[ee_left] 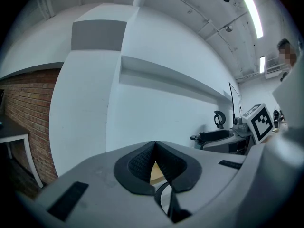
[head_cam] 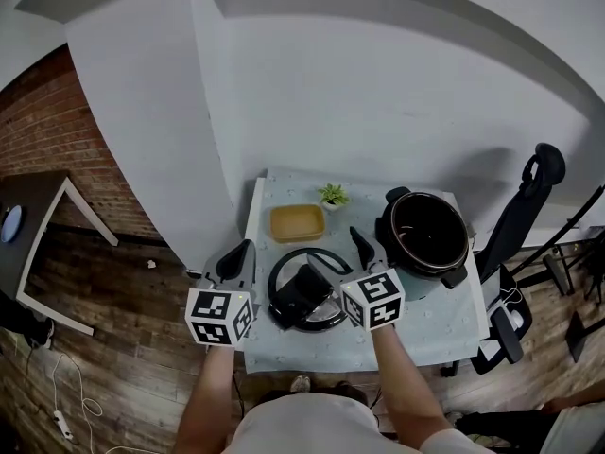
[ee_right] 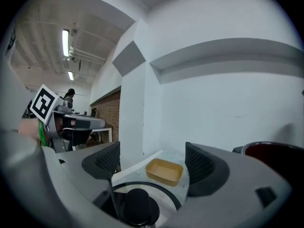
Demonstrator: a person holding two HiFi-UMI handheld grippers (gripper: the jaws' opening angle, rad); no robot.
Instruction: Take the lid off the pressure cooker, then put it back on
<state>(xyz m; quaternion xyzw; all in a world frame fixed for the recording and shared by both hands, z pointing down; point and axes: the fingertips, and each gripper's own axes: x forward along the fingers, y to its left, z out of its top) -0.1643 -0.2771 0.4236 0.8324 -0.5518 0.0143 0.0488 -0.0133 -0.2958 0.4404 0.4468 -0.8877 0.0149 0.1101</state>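
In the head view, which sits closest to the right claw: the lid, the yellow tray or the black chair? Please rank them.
1. Lid: directly under the open right claw, on the table.
2. Yellow tray: beyond the lid, farther back on the table.
3. Black chair: off the table, far right.

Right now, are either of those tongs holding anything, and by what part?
Nothing is held. The left tongs are shut empty; the right tongs hang open above the lid.

A lab-like workroom.
White partitions (head_cam: 378, 83), brick wall (head_cam: 38, 130) at nine o'clock, office chair (head_cam: 531, 197) at three, ceiling strip light (ee_left: 254, 14), plank floor (head_cam: 123, 301).
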